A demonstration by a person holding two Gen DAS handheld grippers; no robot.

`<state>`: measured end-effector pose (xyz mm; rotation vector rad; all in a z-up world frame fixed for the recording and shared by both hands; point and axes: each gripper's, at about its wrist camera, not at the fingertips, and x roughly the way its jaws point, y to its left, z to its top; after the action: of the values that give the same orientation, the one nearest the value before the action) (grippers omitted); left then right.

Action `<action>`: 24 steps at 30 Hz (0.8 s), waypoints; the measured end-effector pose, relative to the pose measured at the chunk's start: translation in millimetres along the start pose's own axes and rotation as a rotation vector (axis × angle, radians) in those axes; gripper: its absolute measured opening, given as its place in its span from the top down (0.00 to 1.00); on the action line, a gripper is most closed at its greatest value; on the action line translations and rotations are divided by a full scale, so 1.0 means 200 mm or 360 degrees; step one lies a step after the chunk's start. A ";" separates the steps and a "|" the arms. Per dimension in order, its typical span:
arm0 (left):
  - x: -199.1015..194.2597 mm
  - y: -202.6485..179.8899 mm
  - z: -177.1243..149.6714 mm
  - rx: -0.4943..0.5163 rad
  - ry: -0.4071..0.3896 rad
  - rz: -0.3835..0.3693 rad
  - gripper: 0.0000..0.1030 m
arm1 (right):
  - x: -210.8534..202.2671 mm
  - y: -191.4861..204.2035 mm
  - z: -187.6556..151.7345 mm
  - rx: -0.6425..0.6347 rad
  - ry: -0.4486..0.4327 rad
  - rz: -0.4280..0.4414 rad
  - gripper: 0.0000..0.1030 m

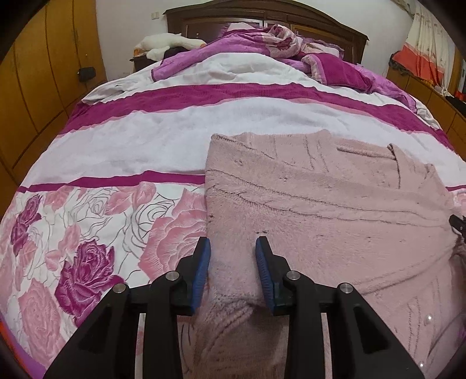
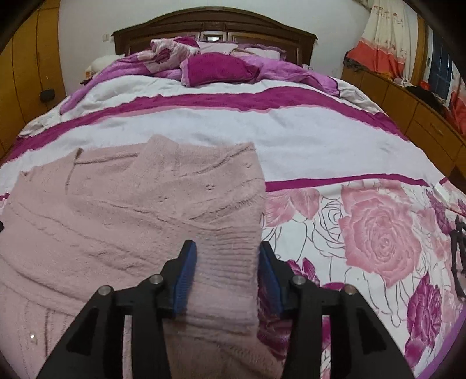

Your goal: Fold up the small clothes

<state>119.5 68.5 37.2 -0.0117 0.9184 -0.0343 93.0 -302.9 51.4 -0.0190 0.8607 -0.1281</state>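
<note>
A fuzzy pale-pink knitted sweater lies on the bed with both sides folded inward; it also shows in the right wrist view. My left gripper is open, its blue-padded fingers straddling the sweater's near left edge. My right gripper is open, its fingers straddling the ribbed near right edge of the sweater. Whether the pads touch the fabric I cannot tell.
The bedspread is white with magenta stripes and pink roses. A crumpled purple quilt and pillows lie by the dark headboard. Wooden wardrobes stand left, a low wooden cabinet right.
</note>
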 end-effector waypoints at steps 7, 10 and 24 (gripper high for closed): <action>-0.13 0.00 -0.03 0.0031 -0.0037 0.0020 0.90 | -0.16 0.04 -0.02 -0.0016 -0.0080 0.0016 0.55; -0.20 0.00 -0.05 0.0040 -0.0045 0.0015 0.90 | -0.25 0.07 -0.02 -0.0030 -0.0123 0.0023 0.55; -0.56 -0.01 -0.14 0.0070 -0.0115 -0.0022 0.90 | -0.64 0.17 -0.07 -0.0105 -0.0266 0.0076 0.55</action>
<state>28.9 71.3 109.7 0.0217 0.8452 -0.0667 4.5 -252.5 135.9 -0.0697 0.6977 -0.0524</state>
